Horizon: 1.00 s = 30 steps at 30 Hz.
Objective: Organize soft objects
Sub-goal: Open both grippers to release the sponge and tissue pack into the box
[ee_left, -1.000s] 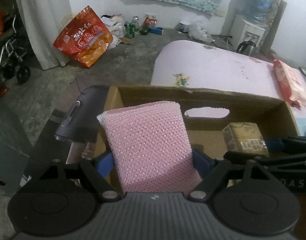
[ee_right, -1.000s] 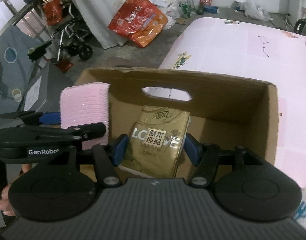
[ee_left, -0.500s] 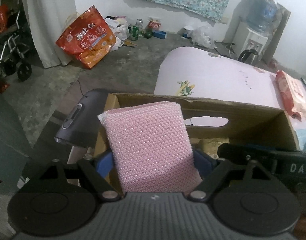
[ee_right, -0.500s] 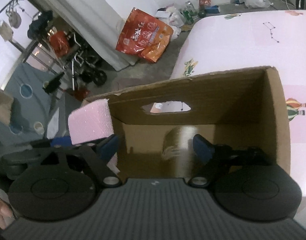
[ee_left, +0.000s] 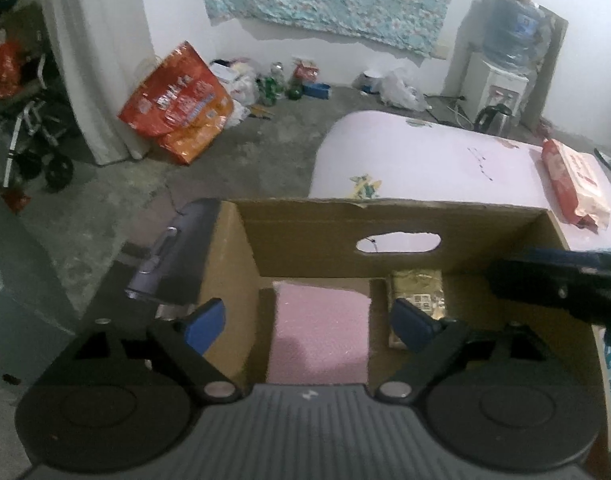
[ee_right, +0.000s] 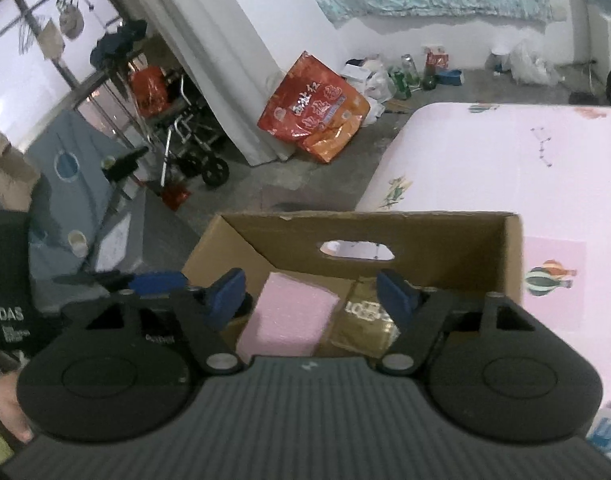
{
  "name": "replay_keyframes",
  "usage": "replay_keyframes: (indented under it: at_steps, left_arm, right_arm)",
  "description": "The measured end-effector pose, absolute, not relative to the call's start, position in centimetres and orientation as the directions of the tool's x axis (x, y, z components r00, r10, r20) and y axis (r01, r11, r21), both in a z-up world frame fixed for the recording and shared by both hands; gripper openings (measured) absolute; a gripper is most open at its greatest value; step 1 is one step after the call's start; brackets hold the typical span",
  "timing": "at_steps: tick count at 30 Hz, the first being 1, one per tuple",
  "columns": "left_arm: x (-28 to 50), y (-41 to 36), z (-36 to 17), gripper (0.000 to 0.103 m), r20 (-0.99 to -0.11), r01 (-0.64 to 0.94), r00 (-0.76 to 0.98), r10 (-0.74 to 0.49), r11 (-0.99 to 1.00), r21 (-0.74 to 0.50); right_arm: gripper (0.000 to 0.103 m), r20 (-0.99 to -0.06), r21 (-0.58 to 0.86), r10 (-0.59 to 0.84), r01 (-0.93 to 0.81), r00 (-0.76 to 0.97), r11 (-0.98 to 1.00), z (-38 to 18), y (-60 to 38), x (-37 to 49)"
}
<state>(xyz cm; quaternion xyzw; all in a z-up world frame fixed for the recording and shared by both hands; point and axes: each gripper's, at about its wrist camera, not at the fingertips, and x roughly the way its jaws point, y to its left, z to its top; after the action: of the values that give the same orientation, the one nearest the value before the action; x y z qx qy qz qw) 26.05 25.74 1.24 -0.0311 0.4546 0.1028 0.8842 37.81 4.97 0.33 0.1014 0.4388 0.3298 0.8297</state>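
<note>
Both cameras look down into an open cardboard box (ee_left: 389, 222) standing at the edge of a pale pink table (ee_left: 425, 164), and the pink sponge (ee_left: 319, 332) lies on the box floor toward its left side, with a gold tissue pack (ee_left: 419, 294) just beside it on the right. The left gripper (ee_left: 313, 320) hangs above the sponge with its blue pads clear of it on either side; its jaws are opening and nothing is pressed between them. The right gripper (ee_right: 309, 298) is also over the box, jaws spread but closing, with the sponge (ee_right: 289, 318) and the tissue pack (ee_right: 363, 322) below the gap and neither one gripped. The left wrist view alone shows a red-and-white packet (ee_left: 573, 184) lying on the far right of the table, a dark grey device (ee_left: 173, 256) against the box's left wall outside, and a water dispenser (ee_left: 501, 68) with a kettle in the far corner; the right gripper enters it only as a dark blurred bar at the right edge. The right wrist view alone shows a window and a wheelchair (ee_right: 189, 140) at the left, a balloon print on the table (ee_right: 465, 184) beside the box (ee_right: 425, 232), and the left gripper's body with part of a hand (ee_right: 9, 408) at the lower left. An orange-red bag (ee_left: 177, 104) on the concrete floor appears in both.
</note>
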Motion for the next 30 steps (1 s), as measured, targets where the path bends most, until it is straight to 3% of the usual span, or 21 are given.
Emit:
replay_keyframes:
  at_steps: [2, 5, 10, 13, 20, 23, 27, 30]
  left_arm:
    - [24.9, 25.8, 2.5, 0.089, -0.797, -0.248, 0.571, 0.2, 0.967, 0.064]
    - [22.8, 27.1, 4.2, 0.088, -0.766, -0.323, 0.587, 0.263, 0.943, 0.076]
    - [21.6, 30.4, 4.4, 0.088, -0.779, -0.439, 0.544, 0.31, 0.897, 0.051]
    - [22.3, 32.4, 3.1, 0.085, -0.809, -0.499, 0.494, 0.319, 0.866, 0.037]
    - [23.1, 35.5, 0.0, 0.083, -0.875, -0.51, 0.461, 0.152, 0.852, -0.121]
    - [23.0, 35.6, -0.7, 0.082, -0.88, -0.498, 0.463, 0.109, 0.853, -0.156]
    - [22.8, 34.6, -1.0, 0.082, -0.88, -0.475, 0.468, 0.078, 0.862, -0.176]
    - [22.8, 34.2, -1.0, 0.082, -0.882, -0.463, 0.468, 0.054, 0.865, -0.192]
  right_arm:
    - [0.056, -0.687, 0.428, 0.617, -0.472, 0.384, 0.771, 0.7, 4.9, 37.4]
    - [0.048, -0.736, 0.388, 0.579, -0.483, 0.35, 0.785, 0.4, 5.6, 37.0]
    - [0.049, -0.816, 0.359, 0.506, -0.44, 0.281, 0.823, -2.5, 9.3, 37.3]
    - [0.052, -0.865, 0.23, 0.39, -0.442, 0.315, 0.867, -4.6, 12.1, 37.1]
    - [0.065, -0.914, 0.047, 0.224, -0.461, 0.338, 0.886, -7.9, 15.2, 37.9]
    - [0.067, -0.924, 0.105, 0.252, -0.442, 0.288, 0.891, -9.2, 15.0, 38.6]
    - [0.066, -0.894, 0.257, 0.391, -0.465, 0.218, 0.847, -9.4, 14.3, 38.4]
    - [0.065, -0.887, 0.27, 0.415, -0.501, 0.201, 0.822, -8.5, 13.9, 37.6]
